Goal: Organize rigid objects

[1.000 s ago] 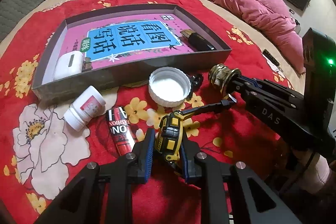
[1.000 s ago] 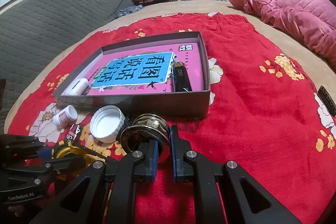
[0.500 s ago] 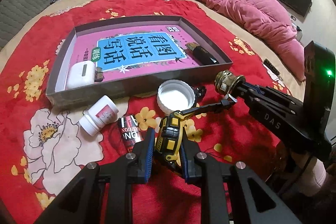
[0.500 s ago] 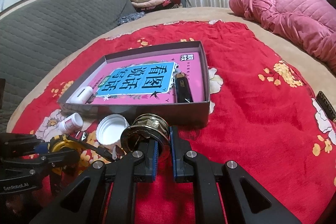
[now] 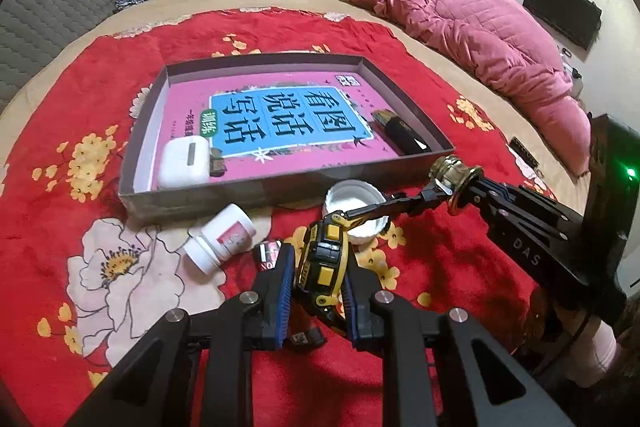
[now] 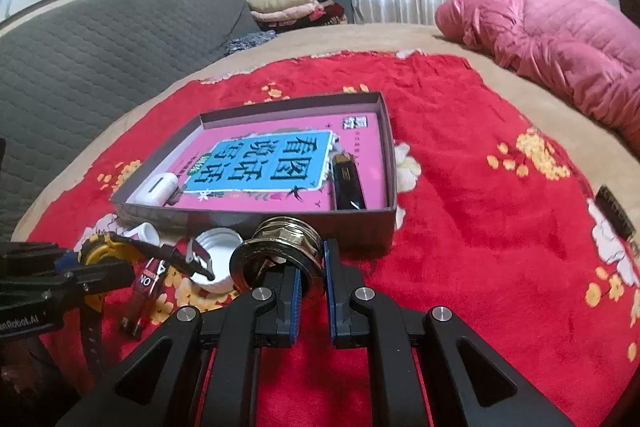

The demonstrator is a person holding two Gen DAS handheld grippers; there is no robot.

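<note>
Clamping a yellow-and-black watch (image 5: pixel 322 263) by its case, the left tool (image 5: pixel 316 283) holds it above the red floral blanket (image 5: pixel 80 75) that covers the bed, its blue pads pressed on both sides of the case. One black strap of the watch sticks out forward toward the right tool (image 6: pixel 310 279), which grips a brass threaded fitting (image 6: pixel 280 251) between its own blue pads, near the front edge of the blanket.

Lying farther back on the blanket, a shallow grey box (image 5: pixel 248 189) holds a pink book with a blue title panel (image 5: pixel 280 115). A white earbud case (image 5: pixel 184 161) rests in the box's near left corner with a small dark item beside it that is too small to identify, and a black lighter (image 5: pixel 400 133) lies along the box's right wall.

Just outside the box's near wall lie three loose things: a white pill bottle with a red label (image 5: pixel 220 239) on its side toward the left, a white jar lid (image 5: pixel 354 211) turned open side up and partly behind the watch strap, and a small red-and-black piece with white letters (image 6: pixel 150 279) between them, partly hidden by the left tool in its own view.

A pink quilted coat (image 5: pixel 472 31) is heaped at the far right of the bed, and folded clothes (image 6: pixel 284 7) are stacked at the far edge by the curtain.
</note>
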